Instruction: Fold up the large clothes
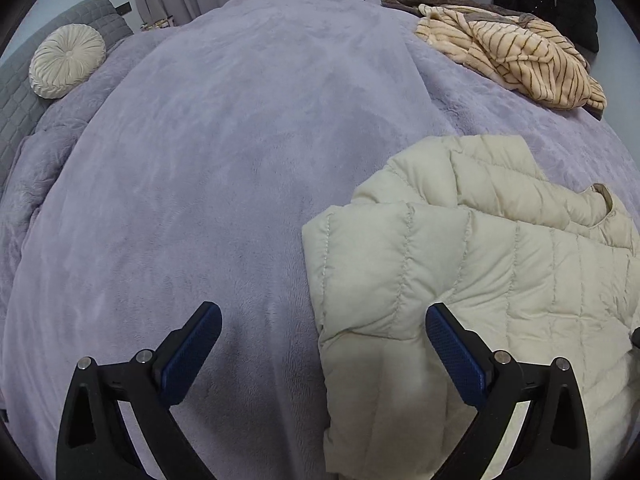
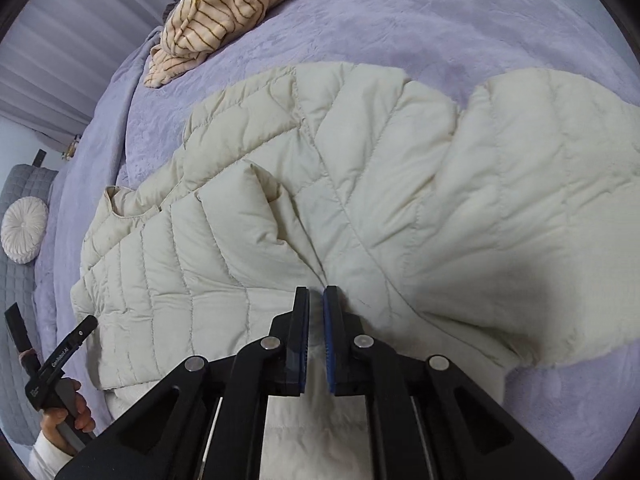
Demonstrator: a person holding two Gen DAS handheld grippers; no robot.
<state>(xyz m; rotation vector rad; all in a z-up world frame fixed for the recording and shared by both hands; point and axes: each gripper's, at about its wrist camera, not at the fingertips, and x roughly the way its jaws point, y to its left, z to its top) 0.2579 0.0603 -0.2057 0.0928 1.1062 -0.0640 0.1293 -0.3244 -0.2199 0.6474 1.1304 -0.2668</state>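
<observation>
Folding underway: cream puffer jacket (image 2: 320,184) lies half-folded on the lavender bed (image 2: 400,20), right tool (image 2: 316,294) pinched narrow on its near fabric, left tool (image 1: 322,320) wide, empty; next, carry that fold across.

Jacket (image 2: 320,184) on blanket (image 1: 224,152), striped garment (image 1: 516,56) beyond.

Soft, even, dim light; heavy fisheye bending and black corners; a grey shadow on the cream puffer jacket (image 2: 460,280), lower right.

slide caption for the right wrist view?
Right gripper shut on cream puffer jacket spread on a lilac blanket.
</observation>
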